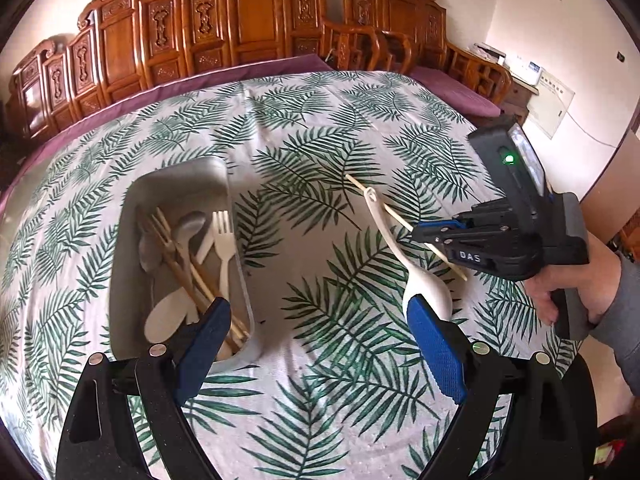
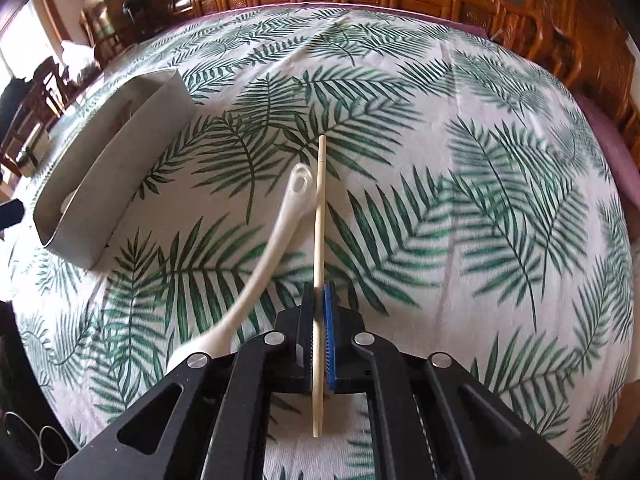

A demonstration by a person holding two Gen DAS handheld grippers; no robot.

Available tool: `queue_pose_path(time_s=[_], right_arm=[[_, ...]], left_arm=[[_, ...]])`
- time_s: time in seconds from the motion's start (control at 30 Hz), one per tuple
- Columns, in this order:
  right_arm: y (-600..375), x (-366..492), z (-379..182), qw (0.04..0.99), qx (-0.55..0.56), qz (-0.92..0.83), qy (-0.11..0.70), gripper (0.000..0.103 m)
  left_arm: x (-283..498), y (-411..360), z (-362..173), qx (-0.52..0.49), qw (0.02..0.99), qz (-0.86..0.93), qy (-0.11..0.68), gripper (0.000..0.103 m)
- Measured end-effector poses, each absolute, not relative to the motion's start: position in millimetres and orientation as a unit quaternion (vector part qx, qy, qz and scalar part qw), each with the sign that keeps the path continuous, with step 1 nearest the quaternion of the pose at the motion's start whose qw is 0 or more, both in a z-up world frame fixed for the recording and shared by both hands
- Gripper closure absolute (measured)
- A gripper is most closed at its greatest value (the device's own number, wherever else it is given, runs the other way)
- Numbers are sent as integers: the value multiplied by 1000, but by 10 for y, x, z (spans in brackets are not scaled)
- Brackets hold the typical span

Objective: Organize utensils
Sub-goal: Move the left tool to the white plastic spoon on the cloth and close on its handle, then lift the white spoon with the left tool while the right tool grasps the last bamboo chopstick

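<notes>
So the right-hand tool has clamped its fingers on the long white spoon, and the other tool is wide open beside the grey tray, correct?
Not quite. The right gripper has its fingers shut on the thin wooden chopstick, not the long white plastic spoon, which lies loose on the cloth beside it, as the right wrist view shows. The left gripper is indeed wide open beside the grey rectangular tray.

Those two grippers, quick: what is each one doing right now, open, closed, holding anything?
Left gripper: open, holding nothing; the white spoon lies by one finger.
Right gripper: closed on a chopstick.
</notes>
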State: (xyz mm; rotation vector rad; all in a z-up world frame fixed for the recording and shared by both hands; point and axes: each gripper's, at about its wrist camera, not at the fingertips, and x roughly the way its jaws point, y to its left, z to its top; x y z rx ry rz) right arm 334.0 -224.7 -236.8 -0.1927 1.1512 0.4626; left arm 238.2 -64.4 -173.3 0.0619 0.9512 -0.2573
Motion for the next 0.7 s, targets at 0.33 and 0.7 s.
queue_pose_path(time_s=[0.33,0.7], right_arm=[[-2727,2860,-2298,823,-55,187,534,97],[-3209,2455,-2116,840,-5,169,516,97]], left_arm=[[2485,-951,-1846,11,867,-147,477,17],[2755,-1399,-2048,14,849,-158,503,17]])
